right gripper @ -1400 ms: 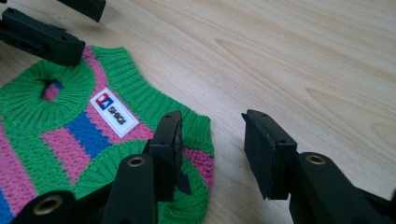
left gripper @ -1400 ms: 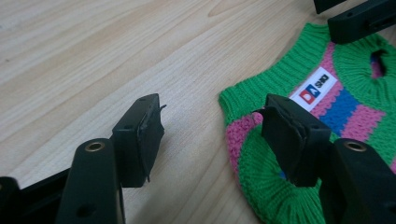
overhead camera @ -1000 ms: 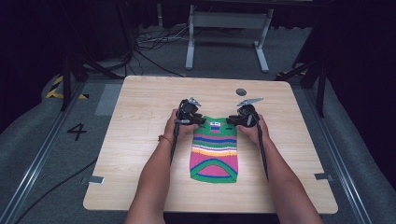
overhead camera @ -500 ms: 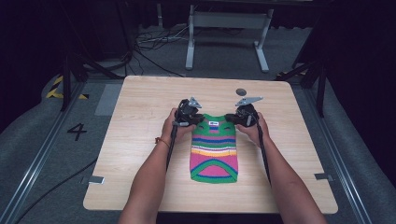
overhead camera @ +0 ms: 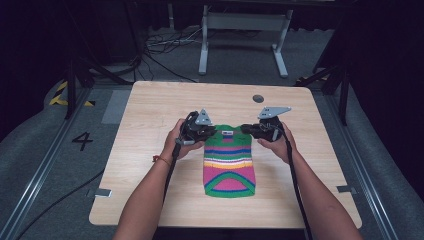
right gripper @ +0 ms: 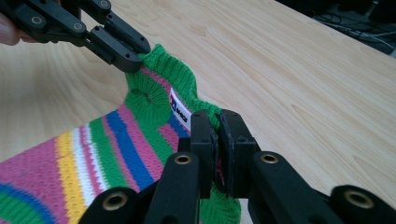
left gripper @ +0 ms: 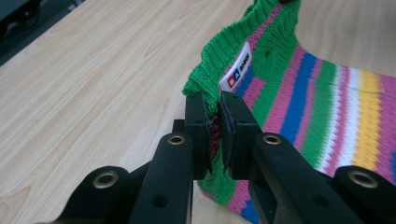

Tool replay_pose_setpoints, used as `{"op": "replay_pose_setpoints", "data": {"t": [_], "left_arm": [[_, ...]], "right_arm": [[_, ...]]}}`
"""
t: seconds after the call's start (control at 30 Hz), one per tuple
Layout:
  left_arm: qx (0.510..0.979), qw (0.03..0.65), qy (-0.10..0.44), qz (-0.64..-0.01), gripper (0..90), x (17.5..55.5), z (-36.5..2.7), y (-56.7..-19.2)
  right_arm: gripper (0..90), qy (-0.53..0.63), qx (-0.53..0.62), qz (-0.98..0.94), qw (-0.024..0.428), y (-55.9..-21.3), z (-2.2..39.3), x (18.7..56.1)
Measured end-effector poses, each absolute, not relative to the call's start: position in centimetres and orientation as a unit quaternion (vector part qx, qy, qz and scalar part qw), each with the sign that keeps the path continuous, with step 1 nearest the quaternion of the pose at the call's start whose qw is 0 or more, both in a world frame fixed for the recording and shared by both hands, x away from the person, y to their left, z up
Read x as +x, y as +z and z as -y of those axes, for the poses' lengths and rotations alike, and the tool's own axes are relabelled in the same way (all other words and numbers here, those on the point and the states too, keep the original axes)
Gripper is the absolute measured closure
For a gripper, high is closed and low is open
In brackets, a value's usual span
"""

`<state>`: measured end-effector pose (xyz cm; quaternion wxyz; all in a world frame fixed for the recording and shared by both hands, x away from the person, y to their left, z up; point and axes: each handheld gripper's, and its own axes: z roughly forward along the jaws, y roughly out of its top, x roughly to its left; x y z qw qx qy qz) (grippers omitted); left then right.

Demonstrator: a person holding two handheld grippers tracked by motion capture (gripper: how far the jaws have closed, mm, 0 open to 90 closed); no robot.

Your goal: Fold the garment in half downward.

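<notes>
A small striped knit sweater (overhead camera: 228,162) in green, pink, blue, yellow and white lies flat in the middle of the wooden table (overhead camera: 150,110). A white label (left gripper: 236,70) sits inside its green collar. My left gripper (overhead camera: 212,131) is shut on the collar's left corner, with knit pinched between its jaws (left gripper: 214,123). My right gripper (overhead camera: 244,131) is shut on the collar's right corner (right gripper: 215,140). In the right gripper view the left gripper (right gripper: 133,58) holds the far green edge. The collar end of the sweater (right gripper: 154,93) is raised slightly off the table.
A dark round hole (overhead camera: 258,98) sits in the table top behind the right gripper. Past the far edge are a metal stand (overhead camera: 242,30) and cables on the floor. A "4" marks the floor at left (overhead camera: 82,140).
Both grippers have drawn closer together at the collar and shifted slightly toward me. The sweater stays in place.
</notes>
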<state>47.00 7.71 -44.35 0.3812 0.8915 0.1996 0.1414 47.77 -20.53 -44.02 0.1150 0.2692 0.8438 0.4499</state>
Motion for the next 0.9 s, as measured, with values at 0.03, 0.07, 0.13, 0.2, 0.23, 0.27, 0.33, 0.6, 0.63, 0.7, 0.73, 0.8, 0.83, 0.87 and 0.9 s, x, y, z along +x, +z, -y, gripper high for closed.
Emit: {"op": "replay_pose_setpoints", "data": {"t": [0.03,0.07,0.13,0.2,0.23,0.27,0.33,0.6,0.63,0.7,0.73,0.8,0.83,0.87,0.9], "left_arm": [[0.893,0.379,0.144,-0.194,82.1,46.7,-7.8,-44.2],[0.893,0.380,0.146,-0.191,82.1,46.3,-7.9,-44.1],[0.893,0.383,0.147,-0.183,82.3,45.6,-8.1,-43.8],[0.895,0.381,0.149,-0.175,82.3,44.9,-8.1,-43.7],[0.896,0.382,0.149,-0.170,82.3,44.6,-8.2,-43.6],[0.898,0.380,0.149,-0.166,82.4,44.3,-8.2,-43.5],[0.898,0.381,0.148,-0.160,82.4,43.7,-8.3,-43.4],[0.901,0.385,0.150,-0.136,83.4,41.4,-8.3,-43.6],[0.901,0.386,0.150,-0.132,83.5,41.1,-8.4,-43.6],[0.901,0.387,0.147,-0.128,83.6,40.6,-8.4,-43.8],[0.903,0.384,0.145,-0.125,83.6,40.3,-8.5,-43.8],[0.904,0.384,0.143,-0.120,83.7,39.8,-8.5,-44.0],[0.905,0.384,0.140,-0.120,83.7,39.6,-8.5,-44.1],[0.906,0.381,0.139,-0.117,83.7,39.3,-8.5,-44.2],[0.907,0.381,0.138,-0.114,83.7,39.1,-8.5,-44.3]], "right_arm": [[85.1,0.452,0.265,-0.844,0.115,-43.9,20.6,47.6],[85.1,0.455,0.261,-0.844,0.115,-43.7,20.6,47.3],[85.2,0.458,0.252,-0.845,0.113,-43.3,20.7,46.7],[85.2,0.456,0.244,-0.848,0.115,-43.0,20.7,46.2],[85.2,0.459,0.239,-0.848,0.115,-42.9,20.7,45.9],[85.2,0.458,0.236,-0.849,0.115,-42.8,20.7,45.6],[85.2,0.461,0.227,-0.850,0.113,-42.6,20.6,45.0],[85.2,0.463,0.200,-0.857,0.106,-42.5,20.9,42.6],[85.2,0.465,0.198,-0.857,0.103,-42.5,21.0,42.3],[85.2,0.461,0.192,-0.860,0.102,-42.6,21.3,41.7],[85.2,0.460,0.189,-0.861,0.100,-42.7,21.3,41.4],[85.2,0.457,0.183,-0.865,0.097,-42.9,21.5,40.7],[85.2,0.456,0.180,-0.866,0.096,-42.9,21.6,40.4],[85.2,0.454,0.178,-0.868,0.096,-43.0,21.6,40.1],[85.2,0.453,0.175,-0.869,0.093,-43.1,21.7,39.8]]}}
